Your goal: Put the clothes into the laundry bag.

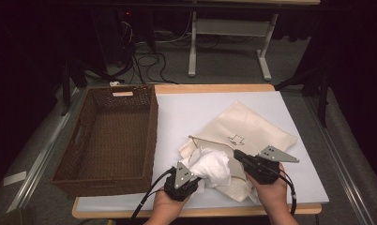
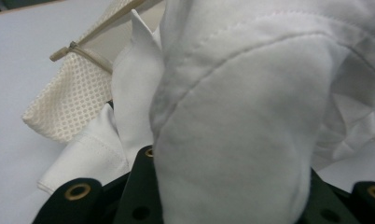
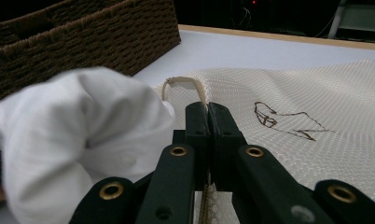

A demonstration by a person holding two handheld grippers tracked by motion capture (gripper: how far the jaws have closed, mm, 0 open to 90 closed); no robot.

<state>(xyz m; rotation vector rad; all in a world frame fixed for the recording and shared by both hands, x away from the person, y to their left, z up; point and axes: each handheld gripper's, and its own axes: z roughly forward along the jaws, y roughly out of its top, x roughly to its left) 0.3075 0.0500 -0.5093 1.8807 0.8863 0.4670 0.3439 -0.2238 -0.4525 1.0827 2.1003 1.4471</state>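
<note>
A cream mesh bag [image 1: 252,126] with a brown printed mark lies at the right of the white board. My right gripper [image 1: 237,154] is shut on its zippered edge [image 3: 181,84] and holds the mouth up. In the right gripper view the jaws [image 3: 207,109] meet on the bag's rim. A bunched white garment [image 1: 211,165] sits at the bag's mouth, and my left gripper [image 1: 192,177] is shut on it from the near left. In the left gripper view the white garment [image 2: 232,130] bulges over the jaws and hides their tips, with the mesh bag [image 2: 73,102] behind it.
A dark brown wicker basket [image 1: 151,131] stands along the left side of the board, close to the left gripper, and shows in the right gripper view as the basket's wall [image 3: 83,42]. The board's near edge [image 1: 200,206] lies just under both hands.
</note>
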